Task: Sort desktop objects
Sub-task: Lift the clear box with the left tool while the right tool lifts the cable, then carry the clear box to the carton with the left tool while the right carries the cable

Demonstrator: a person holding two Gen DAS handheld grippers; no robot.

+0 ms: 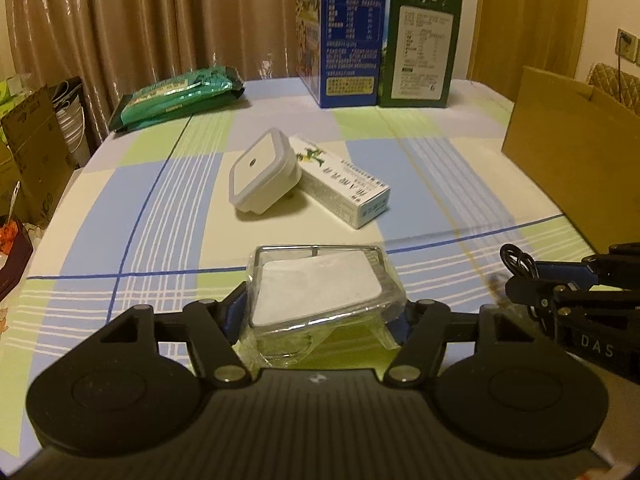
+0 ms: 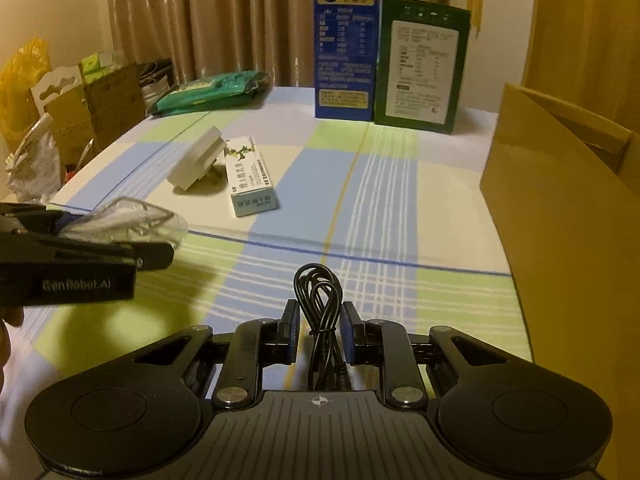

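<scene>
My left gripper (image 1: 320, 312) is shut on a clear plastic packet with a white card and a wire frame (image 1: 320, 288), held above the checked tablecloth; it also shows in the right wrist view (image 2: 128, 220). My right gripper (image 2: 319, 324) is shut on a coiled black cable (image 2: 318, 300), whose loop also shows in the left wrist view (image 1: 518, 260). A white plug-in night light (image 1: 262, 172) leans against a small white and green medicine box (image 1: 340, 180) mid-table; both show in the right wrist view, night light (image 2: 196, 164) and box (image 2: 250, 178).
A brown cardboard box (image 2: 568, 216) stands at the right edge of the table. A tall blue carton (image 2: 346, 48) and a green carton (image 2: 420, 68) stand at the back. A green snack bag (image 2: 208, 90) lies at the back left. Boxes and bags sit beyond the left edge.
</scene>
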